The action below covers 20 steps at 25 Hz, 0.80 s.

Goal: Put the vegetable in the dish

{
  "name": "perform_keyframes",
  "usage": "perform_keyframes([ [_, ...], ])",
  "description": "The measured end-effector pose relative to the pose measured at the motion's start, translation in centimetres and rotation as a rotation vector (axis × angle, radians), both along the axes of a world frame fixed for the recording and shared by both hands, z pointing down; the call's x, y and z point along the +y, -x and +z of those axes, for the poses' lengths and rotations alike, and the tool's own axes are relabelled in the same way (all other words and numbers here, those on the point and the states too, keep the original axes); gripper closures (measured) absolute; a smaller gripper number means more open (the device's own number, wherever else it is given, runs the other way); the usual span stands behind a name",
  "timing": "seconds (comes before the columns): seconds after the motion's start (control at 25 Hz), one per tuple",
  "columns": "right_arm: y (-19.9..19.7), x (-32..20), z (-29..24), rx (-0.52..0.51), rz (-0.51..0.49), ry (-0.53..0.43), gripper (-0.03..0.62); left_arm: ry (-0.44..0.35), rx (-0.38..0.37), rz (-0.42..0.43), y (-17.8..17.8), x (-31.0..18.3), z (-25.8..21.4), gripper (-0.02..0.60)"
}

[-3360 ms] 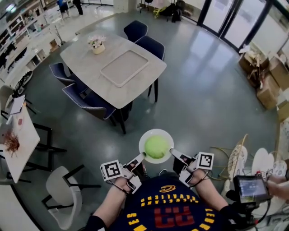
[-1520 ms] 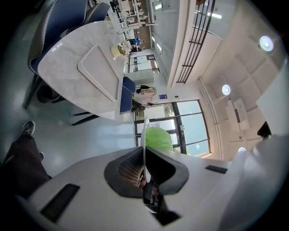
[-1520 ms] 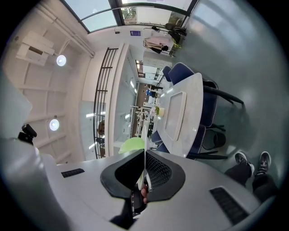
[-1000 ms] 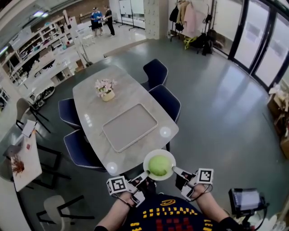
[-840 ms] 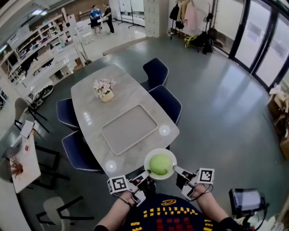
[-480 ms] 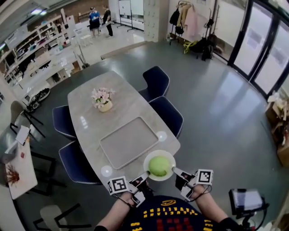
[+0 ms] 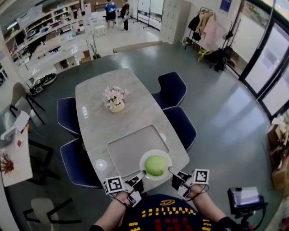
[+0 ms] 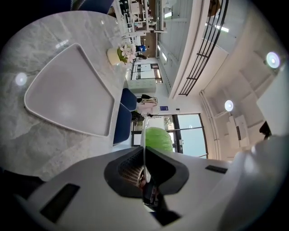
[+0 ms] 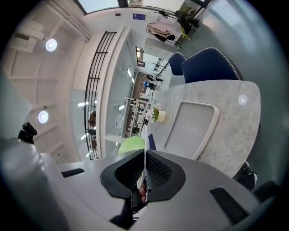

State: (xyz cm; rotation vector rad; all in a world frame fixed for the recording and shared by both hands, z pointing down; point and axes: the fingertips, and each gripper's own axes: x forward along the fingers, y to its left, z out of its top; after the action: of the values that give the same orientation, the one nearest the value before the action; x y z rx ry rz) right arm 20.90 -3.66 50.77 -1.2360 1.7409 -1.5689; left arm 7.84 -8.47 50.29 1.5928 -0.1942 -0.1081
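A round green vegetable (image 7: 155, 165) lies in a white dish (image 7: 145, 159), held above the near end of a grey table (image 7: 95, 117). My left gripper (image 7: 137, 177) is shut on the dish's left rim, and my right gripper (image 7: 172, 171) is shut on its right rim. In the left gripper view the thin dish rim (image 8: 144, 149) stands edge-on between the jaws with the vegetable (image 8: 158, 138) behind it. In the right gripper view the dish rim (image 9: 144, 149) also sits between the jaws, the vegetable (image 9: 132, 145) to its left.
A grey tray (image 7: 128, 148) lies on the table under and beyond the dish. A flower pot (image 7: 116, 99) stands mid-table. Dark blue chairs (image 7: 171, 89) ring the table. A white side table (image 7: 13, 153) is at the left. People stand far off (image 7: 110, 9).
The table has drawn closer and now lies under the dish. Both grippers keep their hold on the dish with the vegetable in it.
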Motion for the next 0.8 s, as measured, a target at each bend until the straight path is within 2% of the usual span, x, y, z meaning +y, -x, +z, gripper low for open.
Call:
perform_keyframes([
  [0.28,2.1,-5.0,0.1,-0.01,-0.104,0.006,0.579,0.014,0.022,-0.108,2.3,-3.6,-0.3,0.569],
  [0.52,2.6,-7.2,1.5,0.021,-0.191,0.029,0.579,0.085,-0.059,-0.197,4.3,-4.5,1.4,0.569],
  [0.64,2.1,-8.7,1.3,0.017,-0.253,0.012,0.579,0.116,-0.073,-0.258,3.9,-4.9,1.0,0.569],
  [0.8,2.0,-10.9,-0.2,-0.016,-0.341,-0.015,0.579,0.042,-0.053,-0.332,3.0,-6.3,-0.8,0.569],
])
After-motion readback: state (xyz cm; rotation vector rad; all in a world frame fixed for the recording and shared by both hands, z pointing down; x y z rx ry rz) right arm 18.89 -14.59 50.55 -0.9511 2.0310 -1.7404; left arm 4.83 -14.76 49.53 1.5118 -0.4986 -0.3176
